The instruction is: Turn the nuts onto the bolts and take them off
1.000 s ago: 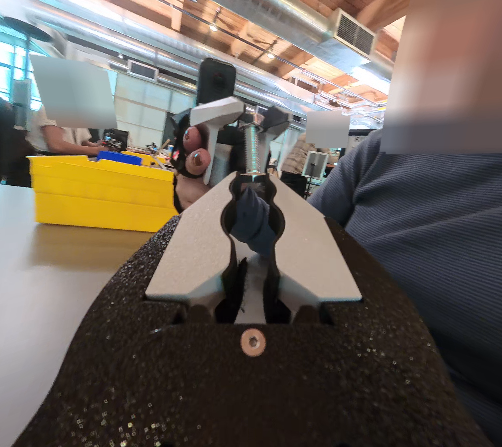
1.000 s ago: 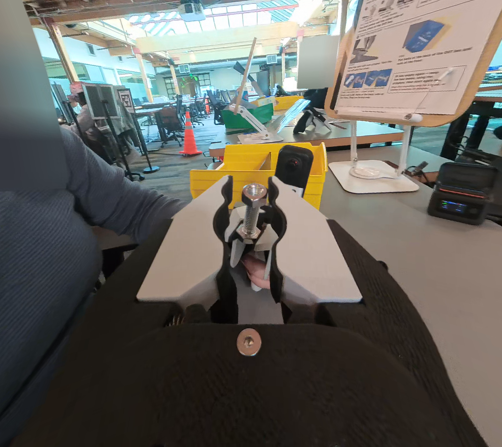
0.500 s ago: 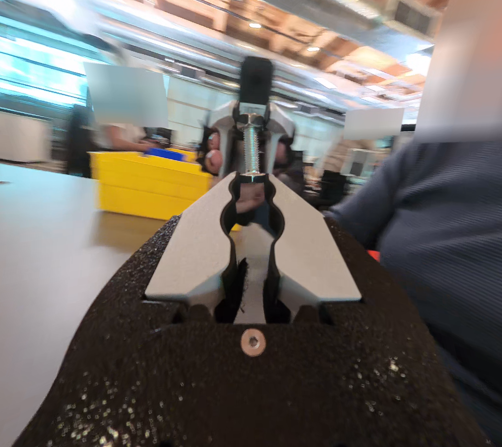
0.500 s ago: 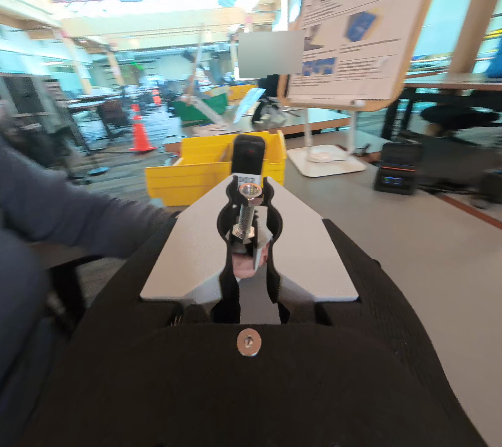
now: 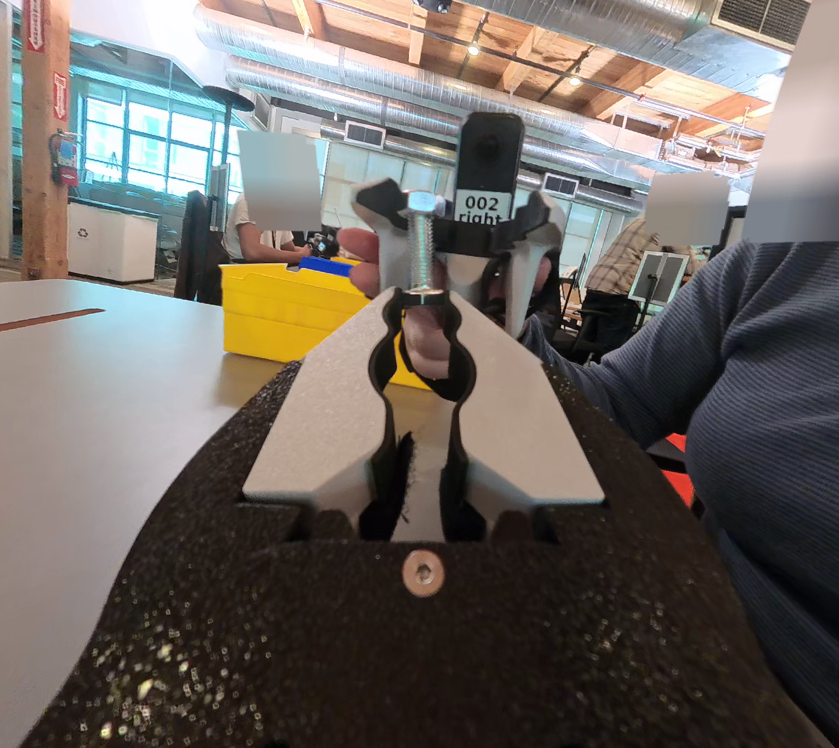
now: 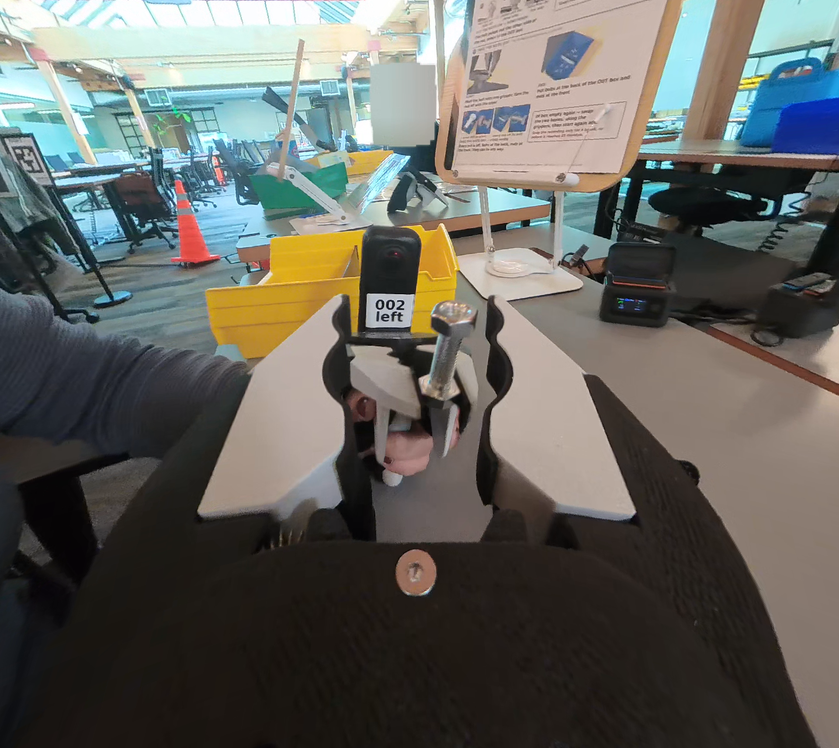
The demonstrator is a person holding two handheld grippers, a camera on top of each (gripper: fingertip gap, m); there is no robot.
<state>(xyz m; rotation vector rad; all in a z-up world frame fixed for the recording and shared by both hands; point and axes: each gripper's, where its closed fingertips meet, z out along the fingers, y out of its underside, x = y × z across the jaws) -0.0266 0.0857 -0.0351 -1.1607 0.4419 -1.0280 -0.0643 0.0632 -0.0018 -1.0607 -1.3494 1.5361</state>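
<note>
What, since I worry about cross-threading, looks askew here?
The bolt leans sideways in the right wrist view, held only by the nut in the shut left gripper; the right gripper stands open around its head. Nothing else stands out.

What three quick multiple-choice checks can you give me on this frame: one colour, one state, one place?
1. Colour of the nearest bin, behind the bolt?
A. green
B. yellow
C. blue

2. The right gripper has its jaws:
A. open
B. shut on the bolt
C. shut on nothing

3. Where is the nut?
A. in the bin
B. in the right gripper
C. at the bolt's lower end, clamped by the left gripper

Answers:
1 B, its walls are plain yellow.
2 A, the jaws stand wide apart either side of the bolt.
3 C, the left jaws close on the nut with the bolt standing up from it.
</note>
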